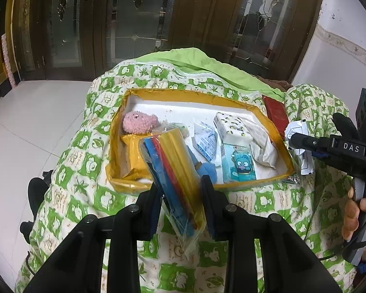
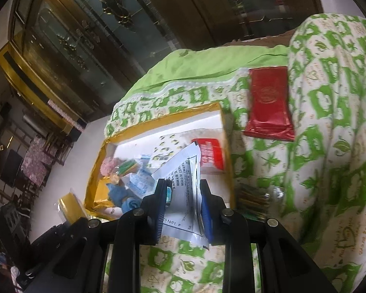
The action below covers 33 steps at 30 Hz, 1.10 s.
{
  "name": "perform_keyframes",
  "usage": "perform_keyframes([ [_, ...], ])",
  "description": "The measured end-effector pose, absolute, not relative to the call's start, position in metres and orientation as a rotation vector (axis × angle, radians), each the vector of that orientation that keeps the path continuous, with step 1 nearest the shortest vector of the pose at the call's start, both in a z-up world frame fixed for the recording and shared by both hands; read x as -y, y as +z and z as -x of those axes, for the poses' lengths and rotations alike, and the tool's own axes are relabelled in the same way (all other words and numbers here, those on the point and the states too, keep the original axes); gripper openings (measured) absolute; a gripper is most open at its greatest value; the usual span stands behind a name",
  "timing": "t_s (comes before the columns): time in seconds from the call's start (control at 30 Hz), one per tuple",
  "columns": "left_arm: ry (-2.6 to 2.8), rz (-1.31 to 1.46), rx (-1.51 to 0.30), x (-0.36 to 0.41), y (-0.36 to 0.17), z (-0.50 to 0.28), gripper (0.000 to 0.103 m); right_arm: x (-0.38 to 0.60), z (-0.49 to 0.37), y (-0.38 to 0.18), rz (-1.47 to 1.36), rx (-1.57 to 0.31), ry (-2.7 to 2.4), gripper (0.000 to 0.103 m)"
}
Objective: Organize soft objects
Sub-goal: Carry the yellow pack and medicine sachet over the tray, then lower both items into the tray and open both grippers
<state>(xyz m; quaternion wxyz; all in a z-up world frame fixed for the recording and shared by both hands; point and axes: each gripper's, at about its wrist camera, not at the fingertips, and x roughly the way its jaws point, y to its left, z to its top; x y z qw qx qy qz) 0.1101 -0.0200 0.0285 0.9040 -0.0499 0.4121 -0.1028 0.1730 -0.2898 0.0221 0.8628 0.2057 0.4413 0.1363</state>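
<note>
Clear-wrapped yellow, red, blue pack (image 1: 175,168) above box; white printed sachet (image 2: 183,190) aloft.

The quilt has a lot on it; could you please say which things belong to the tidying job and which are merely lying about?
Job:
- yellow box
- cellophane pack, in left gripper
- white sachet, in right gripper
- pink plush
- red packet

Lying about:
- quilt
- glass doors

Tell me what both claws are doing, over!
Left claw shut on clear bag of coloured sheets. Right claw shut on white printed packet. Yellow-rimmed box ahead, already crowded. Red pouch outside on quilt.
</note>
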Motion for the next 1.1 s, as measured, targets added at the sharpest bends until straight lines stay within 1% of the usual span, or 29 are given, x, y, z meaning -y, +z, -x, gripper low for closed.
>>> perform_keyframes([
  [0.37, -0.222, 0.087, -0.865, 0.025, 0.035, -0.160, 0.030, 0.249, -0.221, 0.026, -0.405, -0.988, 0.361, 0.028],
  [0.63, -0.227, 0.061, -0.866, 0.029, 0.037, -0.189, 0.030, 0.232, -0.253, 0.024, -0.406, -0.993, 0.374, 0.028],
  [1.1, -0.238, 0.050, -0.892, 0.034, 0.027, -0.220, 0.030, 0.214, -0.281, 0.014, -0.379, -1.006, 0.385, 0.028],
])
